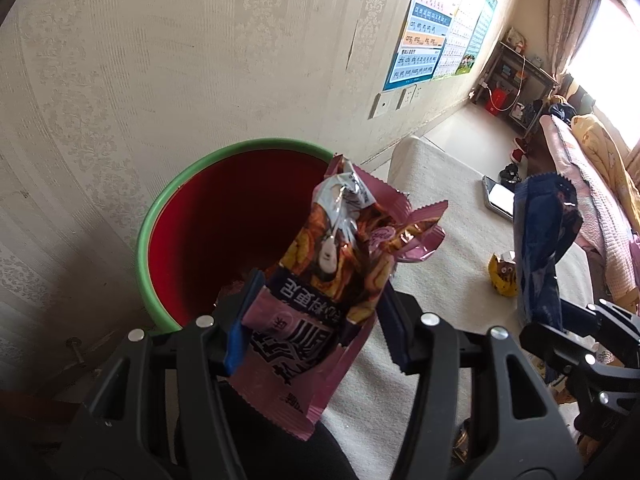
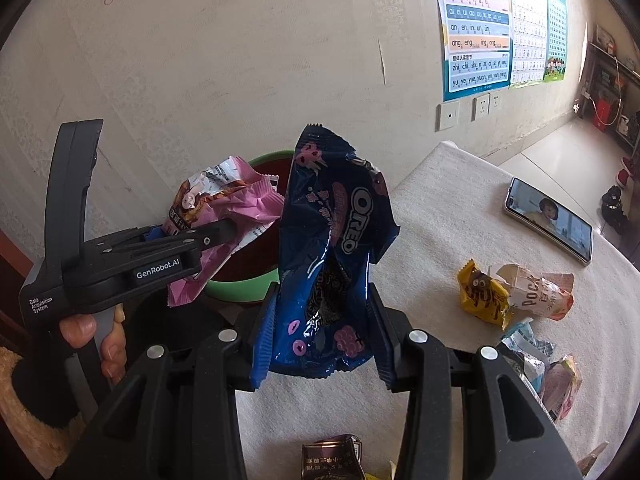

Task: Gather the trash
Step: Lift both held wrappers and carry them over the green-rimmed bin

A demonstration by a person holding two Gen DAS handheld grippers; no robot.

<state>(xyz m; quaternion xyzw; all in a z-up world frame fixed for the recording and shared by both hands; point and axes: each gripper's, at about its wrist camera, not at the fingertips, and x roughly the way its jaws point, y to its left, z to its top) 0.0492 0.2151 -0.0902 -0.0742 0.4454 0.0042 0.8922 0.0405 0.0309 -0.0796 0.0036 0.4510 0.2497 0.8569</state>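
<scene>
My left gripper (image 1: pixel 316 320) is shut on a pink snack wrapper (image 1: pixel 320 280) and holds it at the near rim of a red bin with a green rim (image 1: pixel 192 172). The same gripper and pink wrapper (image 2: pixel 224 204) show at the left of the right wrist view, in front of the bin (image 2: pixel 240 286). My right gripper (image 2: pixel 320 344) is shut on a dark blue Oreo wrapper (image 2: pixel 336 240), held upright above the table's left end. That wrapper (image 1: pixel 540 240) also shows at the right of the left wrist view.
A white cloth-covered table (image 2: pixel 440 220) carries a yellow wrapper (image 2: pixel 480 296), a Pocky box (image 2: pixel 536 292), more wrappers (image 2: pixel 540 368) at the right edge, a dark wrapper (image 2: pixel 332 460) near me, and a phone (image 2: pixel 548 220). The wall stands behind the bin.
</scene>
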